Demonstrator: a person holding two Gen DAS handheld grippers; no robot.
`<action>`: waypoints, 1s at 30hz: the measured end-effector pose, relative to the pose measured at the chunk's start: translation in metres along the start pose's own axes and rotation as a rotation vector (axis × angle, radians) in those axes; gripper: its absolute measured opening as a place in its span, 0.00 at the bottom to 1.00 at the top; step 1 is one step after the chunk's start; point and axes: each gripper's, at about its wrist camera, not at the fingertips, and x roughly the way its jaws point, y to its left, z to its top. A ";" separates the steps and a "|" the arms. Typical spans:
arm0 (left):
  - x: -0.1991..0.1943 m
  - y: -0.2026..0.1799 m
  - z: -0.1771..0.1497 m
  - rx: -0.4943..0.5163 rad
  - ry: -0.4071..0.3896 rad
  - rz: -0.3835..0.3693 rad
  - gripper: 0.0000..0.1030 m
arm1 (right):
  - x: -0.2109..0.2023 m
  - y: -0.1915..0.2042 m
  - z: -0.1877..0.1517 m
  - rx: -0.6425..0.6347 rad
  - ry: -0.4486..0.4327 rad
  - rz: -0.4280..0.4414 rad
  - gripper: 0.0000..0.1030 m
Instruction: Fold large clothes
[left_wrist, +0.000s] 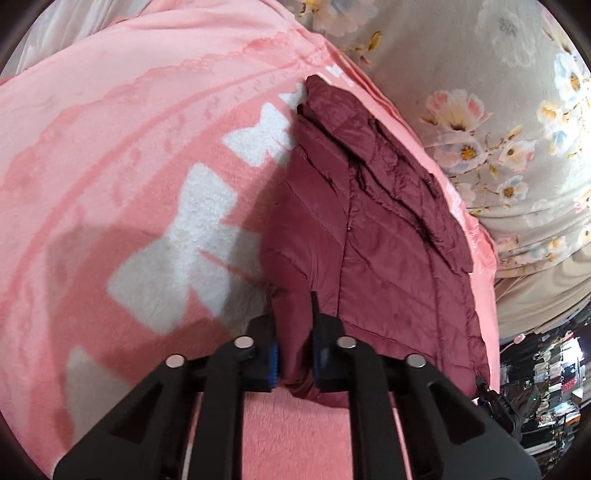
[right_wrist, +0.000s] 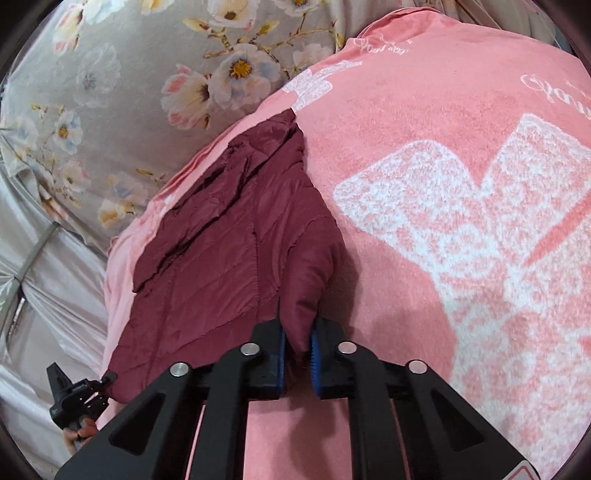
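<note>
A maroon quilted jacket (left_wrist: 373, 236) lies on a pink blanket, folded lengthwise into a long strip. My left gripper (left_wrist: 295, 354) is shut on a bunched edge of the jacket at its near end. The jacket also shows in the right wrist view (right_wrist: 229, 236). My right gripper (right_wrist: 297, 354) is shut on a puffed fold of the jacket at the opposite end. The left gripper (right_wrist: 74, 398) appears small at the jacket's far corner in the right wrist view, and the right gripper (left_wrist: 498, 402) likewise in the left wrist view.
The pink blanket (left_wrist: 129, 166) with white bow patterns covers the bed, also in the right wrist view (right_wrist: 443, 221). A grey floral quilt (left_wrist: 498, 110) lies beyond the jacket's long edge, also in the right wrist view (right_wrist: 110, 92). Cluttered shelves (left_wrist: 543, 369) show at the lower right.
</note>
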 end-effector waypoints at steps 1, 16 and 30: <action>-0.006 -0.001 -0.001 0.005 -0.006 -0.005 0.07 | -0.005 0.002 0.000 -0.005 -0.008 0.008 0.06; -0.181 -0.030 -0.067 0.130 -0.220 -0.106 0.04 | -0.199 0.051 -0.073 -0.255 -0.278 0.092 0.04; -0.255 -0.087 -0.040 0.220 -0.436 -0.134 0.04 | -0.231 0.090 -0.022 -0.255 -0.437 0.211 0.04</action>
